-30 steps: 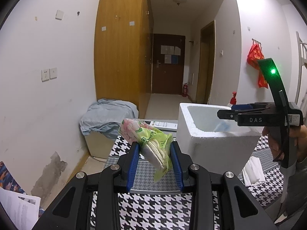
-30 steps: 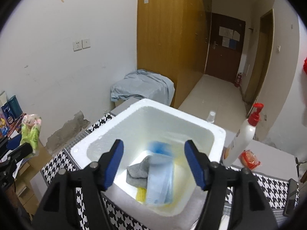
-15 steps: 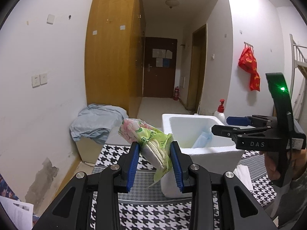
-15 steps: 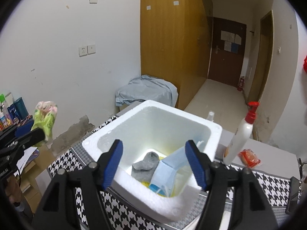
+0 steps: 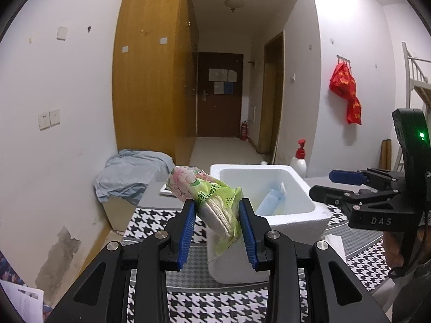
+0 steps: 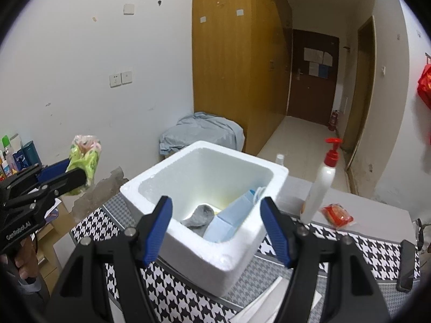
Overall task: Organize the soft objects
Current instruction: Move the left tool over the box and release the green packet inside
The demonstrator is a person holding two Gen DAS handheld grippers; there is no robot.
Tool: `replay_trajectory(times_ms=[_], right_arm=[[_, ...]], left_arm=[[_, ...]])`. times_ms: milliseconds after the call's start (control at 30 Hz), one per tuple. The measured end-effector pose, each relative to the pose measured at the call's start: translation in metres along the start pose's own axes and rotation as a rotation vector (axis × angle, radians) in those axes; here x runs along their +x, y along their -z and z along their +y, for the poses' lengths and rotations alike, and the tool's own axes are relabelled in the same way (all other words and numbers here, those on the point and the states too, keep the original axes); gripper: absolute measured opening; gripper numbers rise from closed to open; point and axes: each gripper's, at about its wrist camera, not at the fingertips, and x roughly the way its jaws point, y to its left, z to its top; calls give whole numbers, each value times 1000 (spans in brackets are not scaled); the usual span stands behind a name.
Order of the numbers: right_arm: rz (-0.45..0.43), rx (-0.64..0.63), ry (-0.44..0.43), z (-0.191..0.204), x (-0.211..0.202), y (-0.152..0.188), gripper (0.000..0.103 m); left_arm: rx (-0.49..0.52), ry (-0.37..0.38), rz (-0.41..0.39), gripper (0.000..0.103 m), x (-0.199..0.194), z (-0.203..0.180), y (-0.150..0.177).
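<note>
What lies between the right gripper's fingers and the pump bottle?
In the right wrist view, nothing: bare grey tabletop separates right gripper from pump bottle; the red packet lies beyond.

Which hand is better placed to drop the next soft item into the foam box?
Left. The left gripper already grips the green tissue pack, near the foam box. The right gripper hovers over the box with open, empty fingers.

Left wrist view: looks level and forward along the left gripper [image 5: 216,224] from the table's near left, facing the hallway, with the foam box [image 5: 293,215] near ahead and the right gripper [image 5: 336,185] at its right edge. Right wrist view: set higher and tilted down, close over the foam box [image 6: 234,258] between the right gripper [image 6: 216,228] fingers. Both views share the box, houndstooth cloth [image 5: 215,306], pump bottle [image 5: 298,158] and wardrobe [image 5: 153,80].
</note>
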Motion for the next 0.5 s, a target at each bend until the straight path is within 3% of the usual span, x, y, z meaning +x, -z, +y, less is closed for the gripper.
replay_trajectory(times_ms=[367, 500], right_arm=[[-29, 28, 34, -17, -23, 14, 73], [-44, 36, 41, -21, -31, 20, 81]], left_arm=[[39, 23, -1, 35, 16, -21, -11], [47, 30, 11, 35, 25, -27, -13]])
